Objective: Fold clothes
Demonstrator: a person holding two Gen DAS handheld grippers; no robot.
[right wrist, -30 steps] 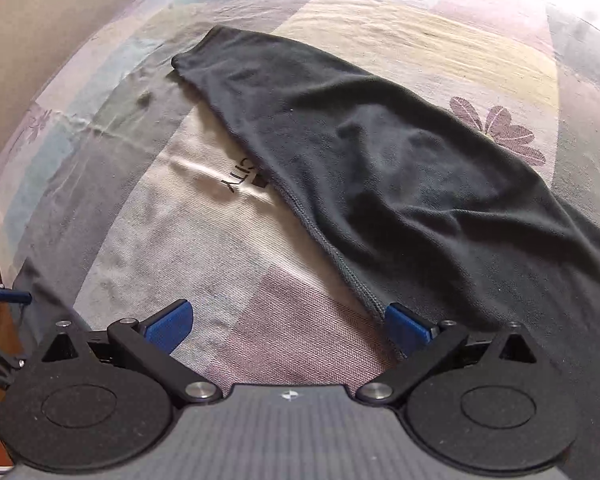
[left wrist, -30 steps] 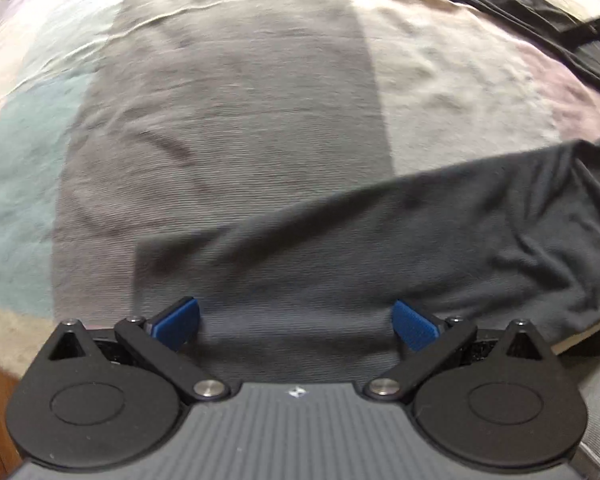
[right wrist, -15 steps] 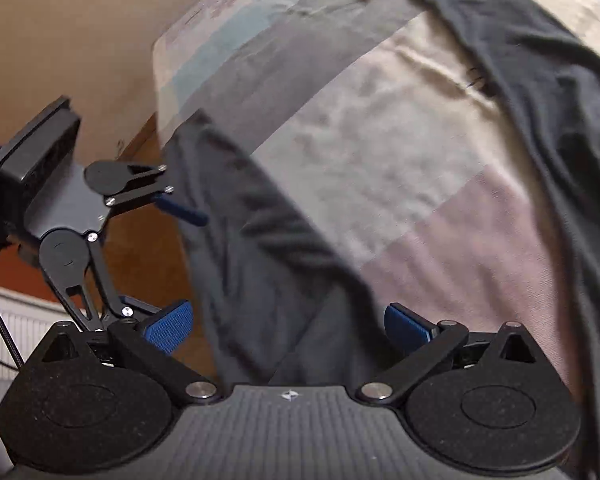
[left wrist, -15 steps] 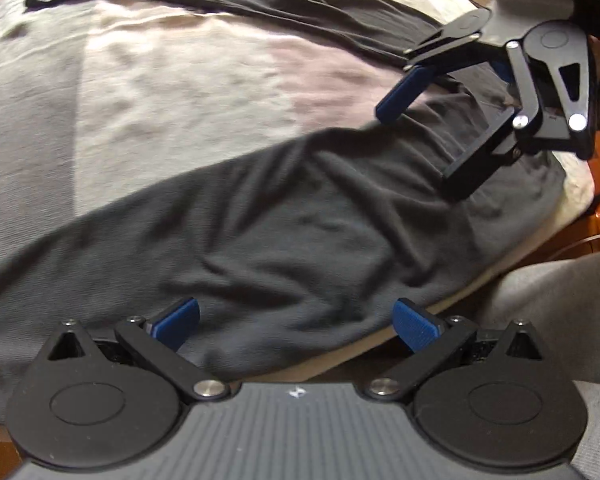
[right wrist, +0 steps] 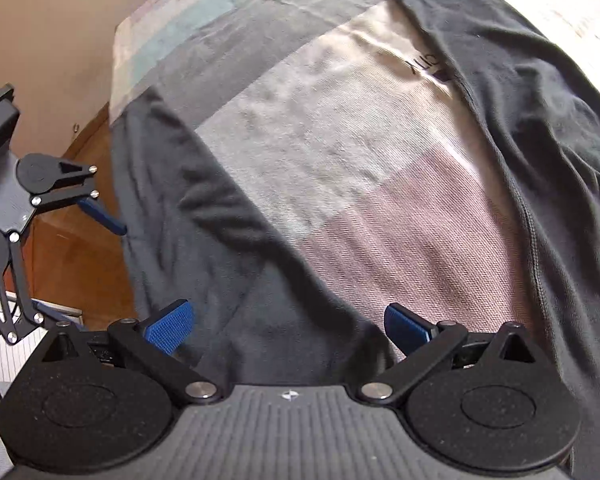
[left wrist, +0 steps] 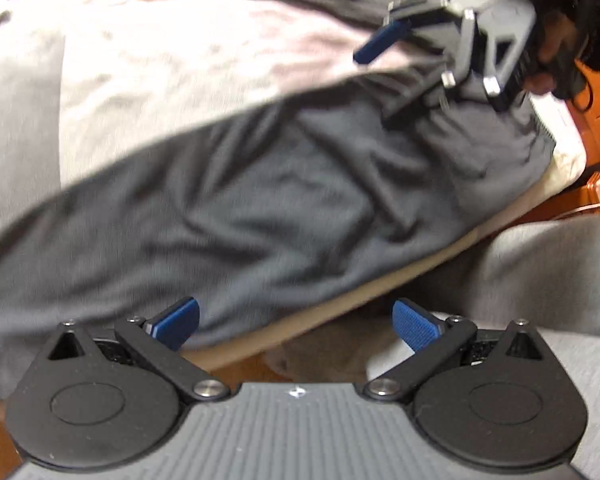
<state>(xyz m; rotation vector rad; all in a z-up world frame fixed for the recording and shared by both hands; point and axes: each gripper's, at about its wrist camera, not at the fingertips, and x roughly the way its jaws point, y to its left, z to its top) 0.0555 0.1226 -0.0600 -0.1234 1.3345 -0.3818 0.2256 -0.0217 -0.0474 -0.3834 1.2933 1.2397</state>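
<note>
Dark grey soft-knit garment lies spread over the near edge of the pastel patchwork bedspread, while the left gripper and right gripper hover above it, both released, grasping nothing.

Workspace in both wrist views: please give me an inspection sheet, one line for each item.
Surface: bed with a patchwork bedspread in grey, cream and pink blocks.
Job's things: dark garment spread flat, wrinkled, one part hanging over the bed edge; a second dark stretch lies further in. Not yet folded.
Clutter: nothing seen on the bed.
Grippers: left gripper open, at the bed edge, holding nothing; right gripper open, low over the cloth, holding nothing.
Cables: a thin white cable by the floor.
Surroundings: wooden floor, beige wall, the person's grey trouser leg.
</note>
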